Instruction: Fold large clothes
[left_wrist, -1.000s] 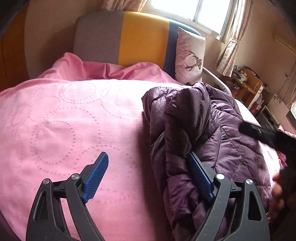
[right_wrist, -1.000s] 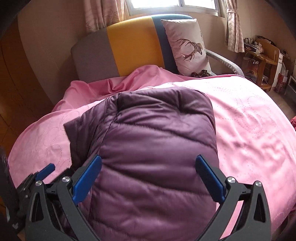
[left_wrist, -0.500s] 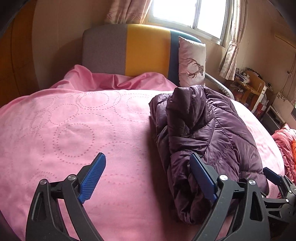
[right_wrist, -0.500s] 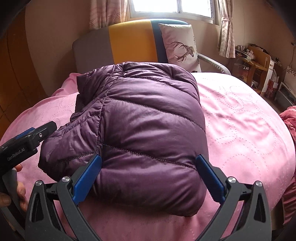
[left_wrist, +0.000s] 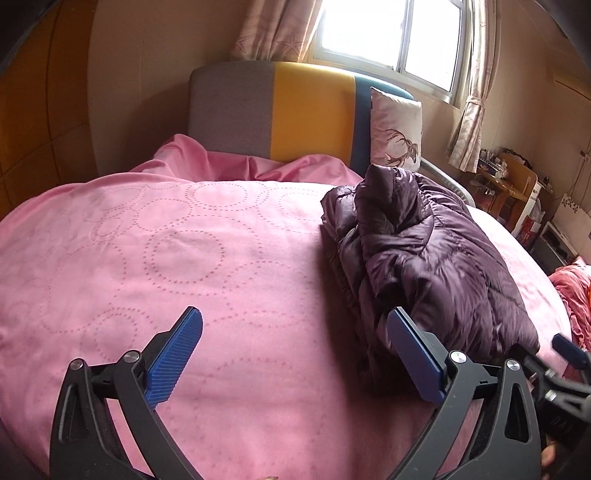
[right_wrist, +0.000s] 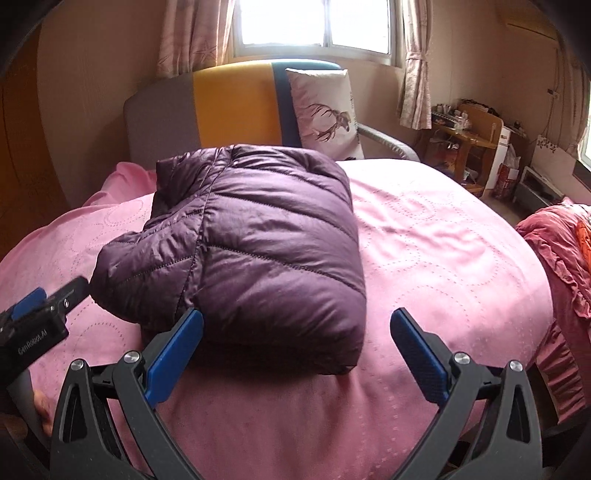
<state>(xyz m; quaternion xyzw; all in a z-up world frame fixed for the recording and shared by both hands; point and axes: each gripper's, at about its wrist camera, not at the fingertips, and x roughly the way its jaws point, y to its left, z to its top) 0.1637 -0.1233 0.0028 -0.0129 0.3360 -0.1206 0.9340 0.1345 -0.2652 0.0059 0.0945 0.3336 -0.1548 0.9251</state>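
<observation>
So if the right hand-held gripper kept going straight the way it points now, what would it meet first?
Most likely the folded purple puffer jacket: the open right hand-held gripper points down at its near edge on the pink bedspread. Depth is unclear, so it might touch the bedspread first.

One folded purple jacket lies on one pink bed, with one deer pillow, two curtains, and two grippers.

Folded purple quilted puffer jacket lies on pink circle-stitched bedspread, just ahead of right gripper, whose blue-padded jaws are spread wide, nothing between them. Left gripper pokes in far left, beside jacket's sleeve edge.
</observation>
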